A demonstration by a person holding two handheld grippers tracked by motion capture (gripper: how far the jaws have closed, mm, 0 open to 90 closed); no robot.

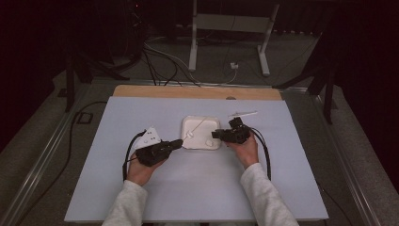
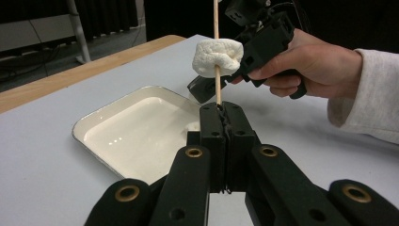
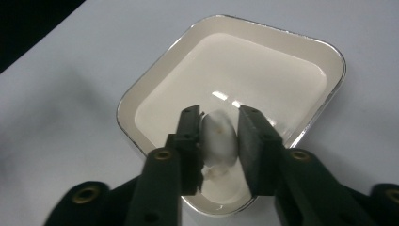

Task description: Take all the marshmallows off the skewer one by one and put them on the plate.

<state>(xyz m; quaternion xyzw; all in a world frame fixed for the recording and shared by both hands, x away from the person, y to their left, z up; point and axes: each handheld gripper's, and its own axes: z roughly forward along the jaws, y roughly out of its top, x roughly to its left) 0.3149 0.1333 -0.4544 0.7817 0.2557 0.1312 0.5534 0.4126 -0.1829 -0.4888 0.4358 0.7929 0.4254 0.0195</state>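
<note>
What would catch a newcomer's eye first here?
A marshmallow speared on a skewer that the left gripper holds upright, shut on its lower end. Behind it lies a white tray mid-table, where the right gripper straddles a second marshmallow.

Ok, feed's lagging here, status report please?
Left gripper shut on skewer, one marshmallow threaded. Right gripper open astride second marshmallow in tray. Nothing in the way.
</note>
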